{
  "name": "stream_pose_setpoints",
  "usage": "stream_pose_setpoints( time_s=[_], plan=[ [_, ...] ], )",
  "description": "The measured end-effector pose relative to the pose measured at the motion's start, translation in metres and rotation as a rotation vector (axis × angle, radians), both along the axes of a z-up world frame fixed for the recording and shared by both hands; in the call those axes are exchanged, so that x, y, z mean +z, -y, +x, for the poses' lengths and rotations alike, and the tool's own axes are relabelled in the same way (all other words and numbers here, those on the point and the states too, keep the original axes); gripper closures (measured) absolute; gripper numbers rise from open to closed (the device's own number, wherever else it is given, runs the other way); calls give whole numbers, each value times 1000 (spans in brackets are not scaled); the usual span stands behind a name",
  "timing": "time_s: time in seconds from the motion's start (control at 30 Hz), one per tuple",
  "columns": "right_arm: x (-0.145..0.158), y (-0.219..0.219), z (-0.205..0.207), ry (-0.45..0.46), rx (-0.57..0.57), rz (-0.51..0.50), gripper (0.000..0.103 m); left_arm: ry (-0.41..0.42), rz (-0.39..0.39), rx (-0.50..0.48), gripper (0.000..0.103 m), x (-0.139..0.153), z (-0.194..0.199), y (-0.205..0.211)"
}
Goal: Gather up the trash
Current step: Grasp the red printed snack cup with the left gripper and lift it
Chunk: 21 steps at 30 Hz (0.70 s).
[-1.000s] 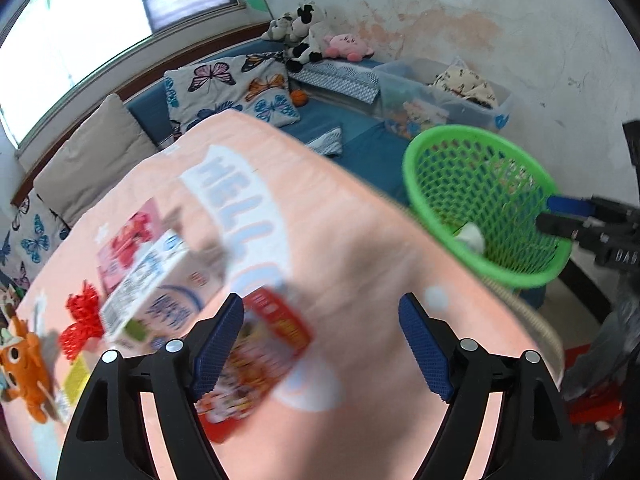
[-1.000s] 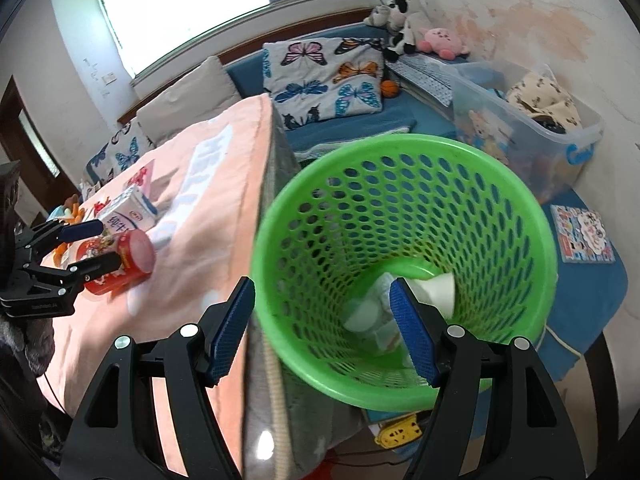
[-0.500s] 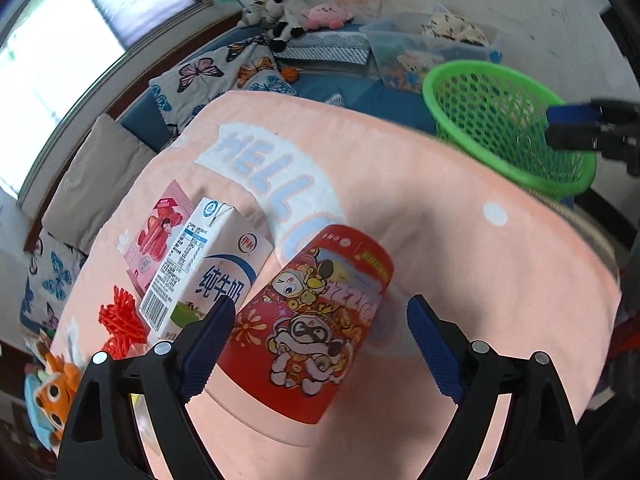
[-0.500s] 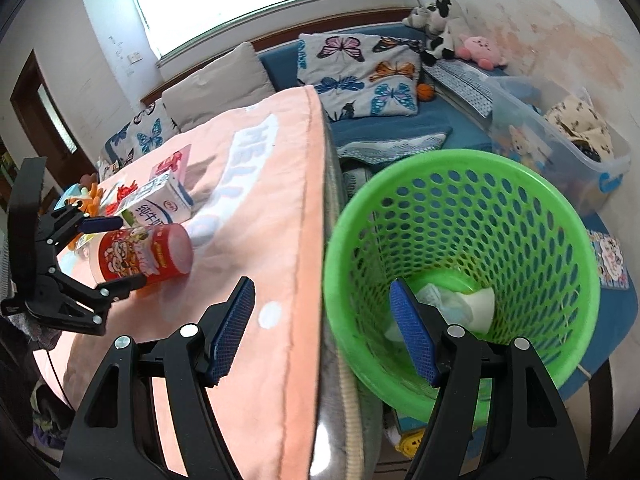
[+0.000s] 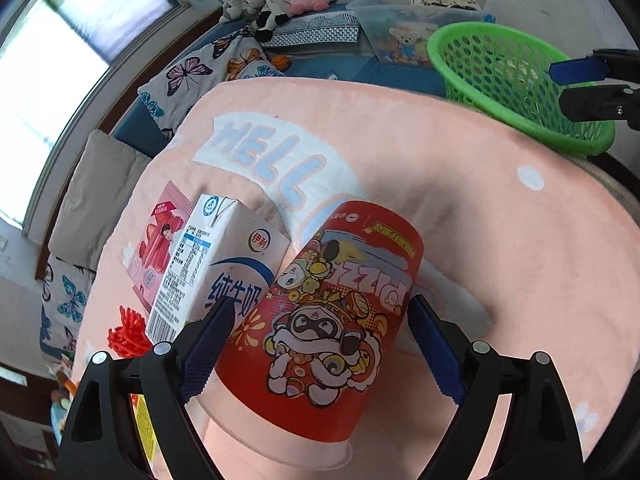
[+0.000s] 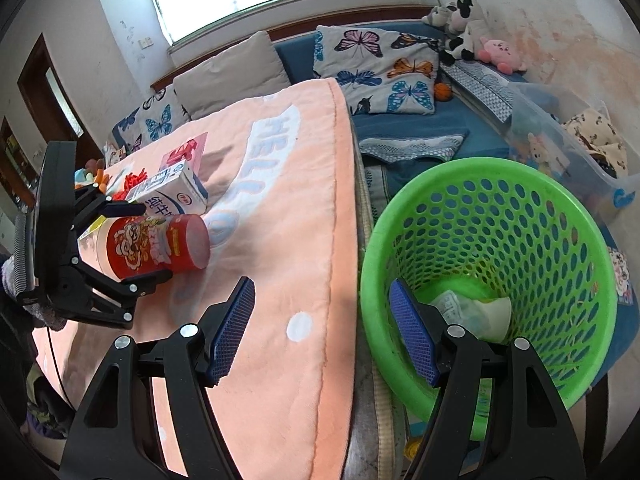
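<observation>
A red cartoon-printed paper cup (image 5: 332,316) lies on its side on the pink blanket (image 5: 500,248). My left gripper (image 5: 316,344) is open, with one finger on each side of the cup, not clamped. The cup (image 6: 156,246) and my left gripper (image 6: 132,244) also show in the right wrist view. A white milk carton (image 5: 216,272) lies just left of the cup. My right gripper (image 6: 320,332) is open and empty, straddling the near rim of the green mesh basket (image 6: 520,208), which holds crumpled paper trash (image 6: 476,308).
A pink snack packet (image 5: 160,248) and a red frilly toy (image 5: 128,332) lie left of the carton. Butterfly pillows (image 6: 380,68), plush toys (image 6: 464,4) and a clear storage bin (image 6: 568,136) sit on the blue couch behind. The table edge (image 6: 344,240) runs beside the basket.
My left gripper has closed in on the red cup, which now lies between its fingers. My right gripper has shifted left, from over the basket's middle to its near rim.
</observation>
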State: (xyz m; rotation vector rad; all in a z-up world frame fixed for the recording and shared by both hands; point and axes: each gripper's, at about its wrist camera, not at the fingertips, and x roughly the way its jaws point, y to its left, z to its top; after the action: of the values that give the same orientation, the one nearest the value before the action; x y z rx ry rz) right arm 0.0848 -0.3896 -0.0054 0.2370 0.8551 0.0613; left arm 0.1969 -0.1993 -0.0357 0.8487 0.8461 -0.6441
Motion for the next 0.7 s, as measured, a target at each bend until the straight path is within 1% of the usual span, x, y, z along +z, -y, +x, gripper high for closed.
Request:
stream_pose_setpoints(
  time_s=[0.27, 0.47, 0.57, 0.7],
  plan=[
    [-5, -5, 5, -13, 12, -2, 32, 11, 17, -19, 18, -5, 2, -1],
    [-8, -6, 7, -21, 19, 0, 32, 35, 70, -44, 18, -11, 3, 1],
    [-8, -8, 8, -22, 20, 2, 32, 42, 64, -39, 18, -10, 5, 1],
    [-7, -8, 7, -20, 19, 1, 32, 75, 41, -24, 23, -9, 1, -2]
  ],
)
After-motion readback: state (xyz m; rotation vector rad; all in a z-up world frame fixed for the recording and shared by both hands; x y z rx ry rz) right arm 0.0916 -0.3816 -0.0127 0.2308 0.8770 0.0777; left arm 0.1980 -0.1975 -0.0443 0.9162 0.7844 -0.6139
